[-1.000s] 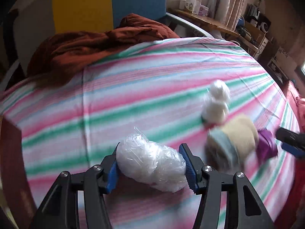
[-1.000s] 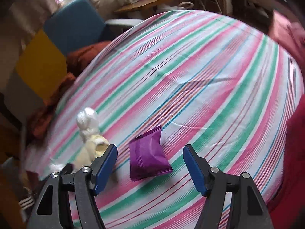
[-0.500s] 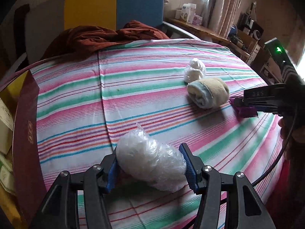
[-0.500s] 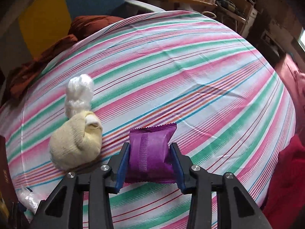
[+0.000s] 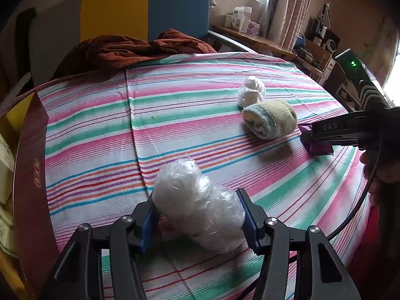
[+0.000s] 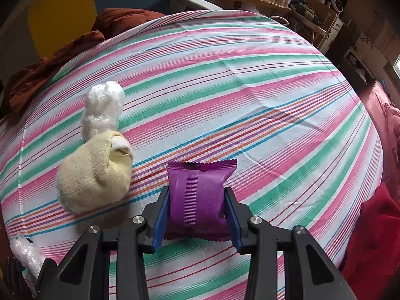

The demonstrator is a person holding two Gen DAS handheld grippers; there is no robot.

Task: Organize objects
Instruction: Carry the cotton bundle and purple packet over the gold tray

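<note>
The left gripper (image 5: 197, 218) held a crinkled clear plastic bundle (image 5: 197, 205) between its pads, nearest of all, above the striped cloth (image 5: 175, 115). Farther right, the right gripper (image 6: 197, 215), wide apart a second before, had clamped onto the purple foil sachet (image 6: 200, 197); beyond lay the rolled cream sock (image 6: 95, 175). Both loads seemed ready to move

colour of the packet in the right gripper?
Purple packet, clearest in the right wrist view.
</note>
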